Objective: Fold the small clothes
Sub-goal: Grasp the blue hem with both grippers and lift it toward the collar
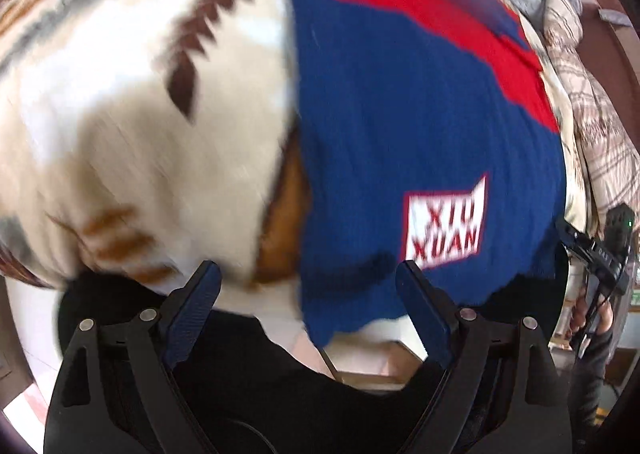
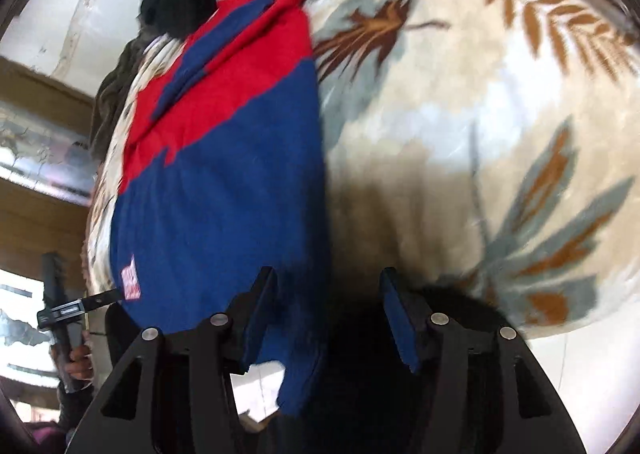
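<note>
**A:** Start nearest you. Your left gripper (image 1: pixel 308 286) stands wide with nothing between its pads; it hangs over the near hem of the sweater (image 1: pixel 420 126), about where the left-hand edge of the knit meets the blanket (image 1: pixel 132 126). Your right gripper (image 2: pixel 328 294) is about half open, also empty, and straddles the other side edge of that hem.

**B:** So which way does the garment lie from you?

**A:** Straight ahead of both. The sweater (image 2: pixel 224 182) lies flat on the bed, its long axis running away from you: blue body at the near edge, slightly overhanging it, with the white label (image 1: pixel 444 226) close to the hem, then the red yoke, then a blue sleeve folded across the red at the far end.

**B:** Which hand is nearer?

**A:** Neither, I'd judge; each one sits at its own corner of the hem. The likely next fold runs along that axis, hem carried toward the red end, so keep both hands level with each other.
</note>
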`<state>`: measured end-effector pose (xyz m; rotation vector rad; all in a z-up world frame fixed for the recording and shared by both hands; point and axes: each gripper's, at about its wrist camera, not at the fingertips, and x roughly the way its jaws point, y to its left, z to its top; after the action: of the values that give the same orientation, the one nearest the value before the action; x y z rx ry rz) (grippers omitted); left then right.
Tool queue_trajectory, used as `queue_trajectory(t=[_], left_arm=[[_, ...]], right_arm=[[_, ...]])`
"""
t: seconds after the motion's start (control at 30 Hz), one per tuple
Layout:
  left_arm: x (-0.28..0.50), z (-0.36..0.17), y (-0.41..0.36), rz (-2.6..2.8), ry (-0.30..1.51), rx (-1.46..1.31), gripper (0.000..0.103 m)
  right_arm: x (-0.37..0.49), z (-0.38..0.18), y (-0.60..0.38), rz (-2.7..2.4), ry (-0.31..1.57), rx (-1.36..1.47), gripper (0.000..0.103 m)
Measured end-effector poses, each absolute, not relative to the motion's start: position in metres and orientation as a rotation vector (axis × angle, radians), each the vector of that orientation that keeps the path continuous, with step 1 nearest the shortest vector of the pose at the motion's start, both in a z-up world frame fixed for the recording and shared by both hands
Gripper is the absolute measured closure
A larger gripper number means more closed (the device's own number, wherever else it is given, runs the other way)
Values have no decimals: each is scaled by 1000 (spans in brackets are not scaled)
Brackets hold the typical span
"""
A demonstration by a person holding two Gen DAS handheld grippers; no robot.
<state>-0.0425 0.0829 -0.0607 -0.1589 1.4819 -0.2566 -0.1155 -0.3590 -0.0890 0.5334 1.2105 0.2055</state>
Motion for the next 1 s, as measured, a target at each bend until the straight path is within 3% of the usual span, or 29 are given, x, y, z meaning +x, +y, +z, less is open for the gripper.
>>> queue_trajectory(t=[0.37,0.57,0.63,0.73,0.8,0.87,1.0], left_arm=[[-69,-72,57,-283,1438,-77,14],[-80,-75,63,-296,1423,-141,17],[-82,-76,62,-293,1415,-143,18],[-82,-73,67,-273,1405,-139,42],[-81,-70,83,-313,1424,-215,87],[-82,-65,96,-361,1434,-290,100],[-82,-68,102,-400,1440,-363,99]], right_arm=[[-108,-89,-308,412,1299,245,47],[-105,-93,-301,423,1316,195,67],[-105,-92,-305,428,1301,206,87],[-111,-88,-301,473,1255,229,91],[-115,-80,-298,518,1213,249,92],[-116,-72,-300,553,1170,287,92],[-111,-69,-303,544,1147,338,93]])
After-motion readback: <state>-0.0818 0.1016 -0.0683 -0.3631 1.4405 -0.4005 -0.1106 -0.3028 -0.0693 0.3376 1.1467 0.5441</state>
